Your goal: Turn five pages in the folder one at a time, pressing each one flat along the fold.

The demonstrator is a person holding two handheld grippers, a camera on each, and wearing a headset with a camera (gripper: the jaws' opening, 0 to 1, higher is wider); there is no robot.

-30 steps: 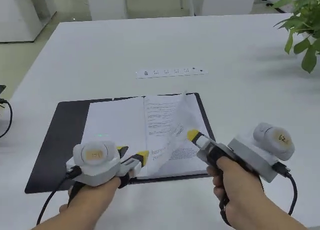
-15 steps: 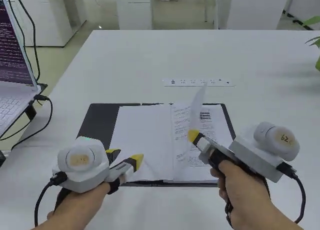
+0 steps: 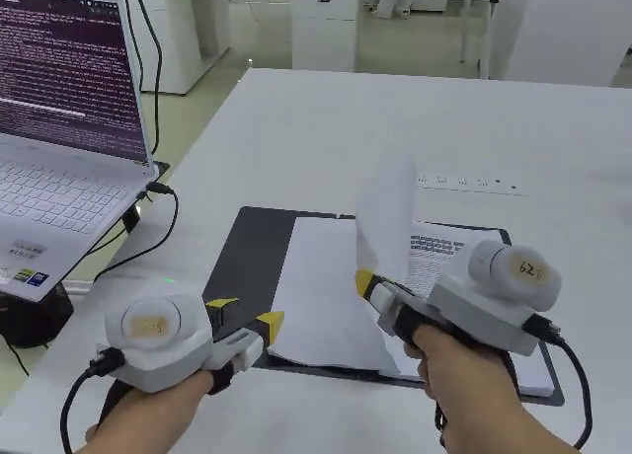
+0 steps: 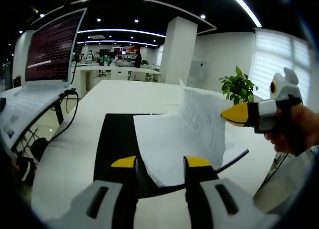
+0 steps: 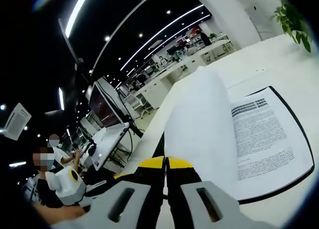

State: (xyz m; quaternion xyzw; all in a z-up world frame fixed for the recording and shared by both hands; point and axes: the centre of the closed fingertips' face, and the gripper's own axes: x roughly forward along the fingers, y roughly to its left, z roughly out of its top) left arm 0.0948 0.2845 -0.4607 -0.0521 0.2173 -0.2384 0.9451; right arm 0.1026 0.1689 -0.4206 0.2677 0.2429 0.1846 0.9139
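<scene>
The folder lies open on the bench ahead of both tongs, fold running away from me. My right tongs clamp a page upright above it; my left tongs, apart and empty, sit nearer its landing side.

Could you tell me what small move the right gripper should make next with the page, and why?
Probably carry the page leftward and lay it on the left-hand sheet. The right gripper is shut on its edge, and it stands roughly upright above the folder, not yet laid over. The left gripper hangs open nearby, free to press.
</scene>
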